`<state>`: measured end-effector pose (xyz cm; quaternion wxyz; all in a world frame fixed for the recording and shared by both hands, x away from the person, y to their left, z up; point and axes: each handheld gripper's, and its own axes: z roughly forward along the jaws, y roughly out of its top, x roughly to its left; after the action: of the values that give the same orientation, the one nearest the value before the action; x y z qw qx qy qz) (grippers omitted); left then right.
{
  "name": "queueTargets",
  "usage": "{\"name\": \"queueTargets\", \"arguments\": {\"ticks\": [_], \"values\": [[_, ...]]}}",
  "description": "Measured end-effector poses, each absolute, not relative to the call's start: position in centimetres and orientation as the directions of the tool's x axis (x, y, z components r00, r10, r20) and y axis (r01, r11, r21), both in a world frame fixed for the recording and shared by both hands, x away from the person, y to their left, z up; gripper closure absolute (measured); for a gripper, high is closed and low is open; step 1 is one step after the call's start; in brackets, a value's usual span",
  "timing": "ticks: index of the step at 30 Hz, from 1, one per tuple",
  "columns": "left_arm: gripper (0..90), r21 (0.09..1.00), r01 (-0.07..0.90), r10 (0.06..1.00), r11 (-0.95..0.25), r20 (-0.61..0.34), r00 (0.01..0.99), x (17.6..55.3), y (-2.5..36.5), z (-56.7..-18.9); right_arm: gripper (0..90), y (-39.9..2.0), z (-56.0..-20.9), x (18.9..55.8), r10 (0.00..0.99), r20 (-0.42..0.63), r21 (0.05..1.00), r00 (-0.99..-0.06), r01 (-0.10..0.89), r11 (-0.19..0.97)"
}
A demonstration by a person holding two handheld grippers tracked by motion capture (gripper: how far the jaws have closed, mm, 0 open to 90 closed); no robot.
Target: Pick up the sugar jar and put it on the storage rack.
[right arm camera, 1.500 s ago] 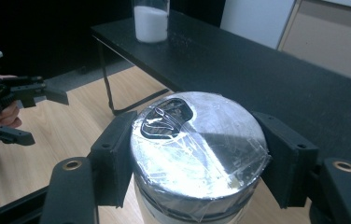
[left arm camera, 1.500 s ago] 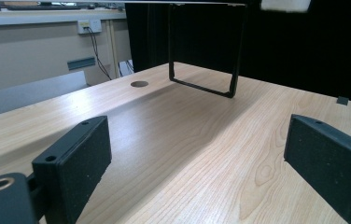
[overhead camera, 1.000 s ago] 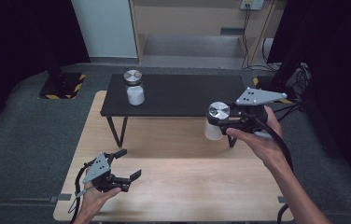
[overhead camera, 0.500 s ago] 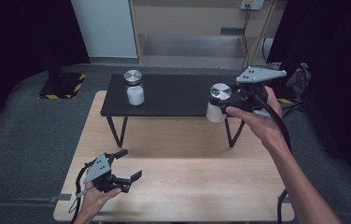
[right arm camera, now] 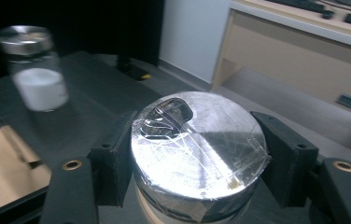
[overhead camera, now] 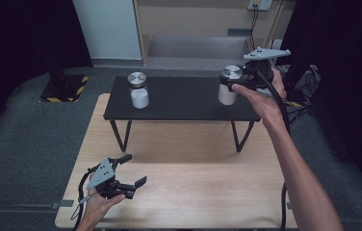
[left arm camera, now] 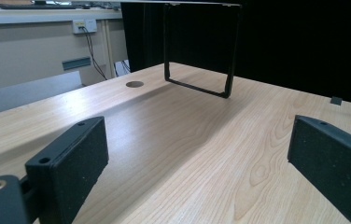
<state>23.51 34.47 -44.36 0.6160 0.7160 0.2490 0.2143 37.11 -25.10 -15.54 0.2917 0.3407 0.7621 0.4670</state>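
Observation:
A glass jar with white contents and a silver lid is over the right end of the low black table. My right gripper is shut on the lid, one pad on each side. I cannot tell whether the jar's base touches the black top. A second, matching jar stands upright at the black table's left end, and appears blurred in the right gripper view. My left gripper rests low over the wooden table at its front left, open, with nothing between its pads.
The black table stands on thin metal legs at the far side of the wooden table, which has a small round hole. Cables trail from my right gripper along the forearm. Grey carpet and a pale cabinet lie beyond.
My right hand has carried the jar away from me and slightly up, from in front of the black table's near edge to over its right end. The left gripper has stayed put.

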Motion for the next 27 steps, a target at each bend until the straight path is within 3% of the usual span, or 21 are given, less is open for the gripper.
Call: {"name": "queueTargets", "arguments": {"ticks": [8,27], "values": [[3.6,0.988,0.094,0.619,-0.121,0.001,0.786,23.6,34.5,-44.3,34.8,-23.9,-16.7,39.5,0.829,-0.128,0.897,-0.544,0.293,0.331],[3.7,0.988,0.092,0.617,-0.121,0.003,0.787,23.7,34.5,-44.4,34.7,-23.5,-18.9,41.5,0.839,-0.072,0.886,-0.539,0.351,0.302]]}}
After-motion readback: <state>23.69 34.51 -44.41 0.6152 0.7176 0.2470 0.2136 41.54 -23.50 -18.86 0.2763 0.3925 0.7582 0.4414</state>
